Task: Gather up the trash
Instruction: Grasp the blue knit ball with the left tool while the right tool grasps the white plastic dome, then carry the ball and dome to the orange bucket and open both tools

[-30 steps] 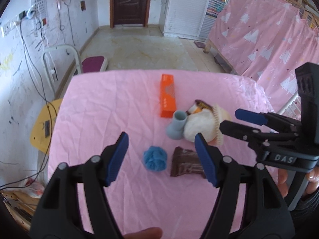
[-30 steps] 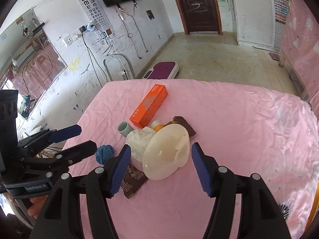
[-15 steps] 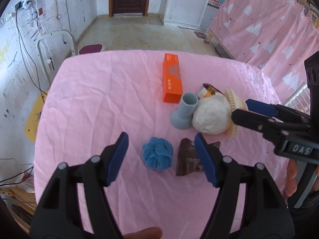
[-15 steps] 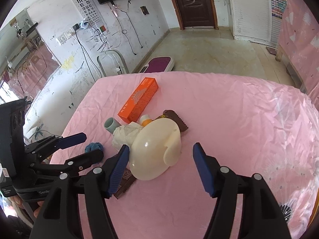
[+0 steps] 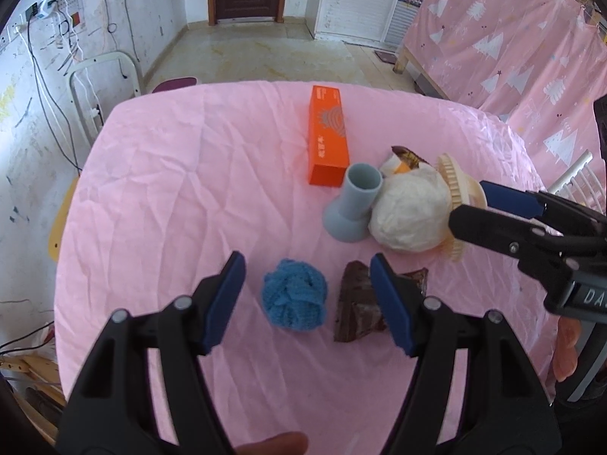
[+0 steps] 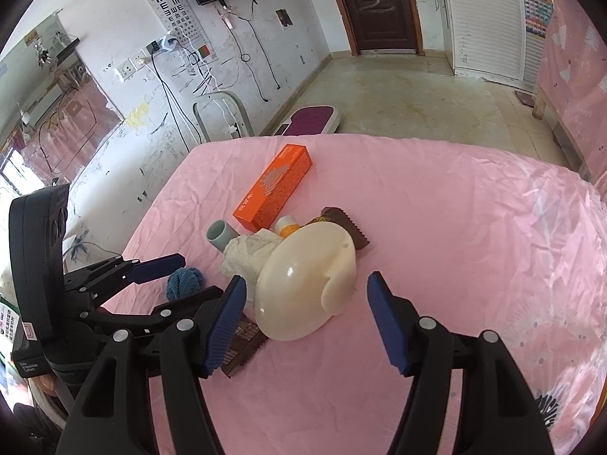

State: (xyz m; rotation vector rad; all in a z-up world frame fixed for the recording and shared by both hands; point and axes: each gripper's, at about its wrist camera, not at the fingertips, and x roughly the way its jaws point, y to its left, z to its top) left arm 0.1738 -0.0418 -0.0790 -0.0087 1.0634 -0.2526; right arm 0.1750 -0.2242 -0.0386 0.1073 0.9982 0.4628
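On the pink table lie a blue knitted ball (image 5: 295, 299), a brown snack wrapper (image 5: 360, 305), a crumpled white paper wad (image 5: 409, 216), an orange box (image 5: 328, 140), a grey cup (image 5: 353, 204) on its side and a cream brush (image 6: 307, 284). My left gripper (image 5: 307, 303) is open, its fingers either side of the blue ball (image 6: 184, 282) and just above it. My right gripper (image 6: 305, 313) is open around the cream brush (image 5: 455, 189), close above it. A second brown wrapper (image 6: 347, 223) and a small orange-capped item (image 6: 286, 225) lie behind the wad (image 6: 246, 258).
The pink cloth (image 5: 170, 189) covers the whole table. A white chair frame (image 5: 102, 87) and a purple scale (image 6: 311, 119) stand on the floor beyond the far edge. Pink curtains (image 5: 512, 45) hang to the right.
Both grippers have moved forward and down toward the pile. The left one has closed in over the blue ball, the right one over the cream brush. Both stayed open.
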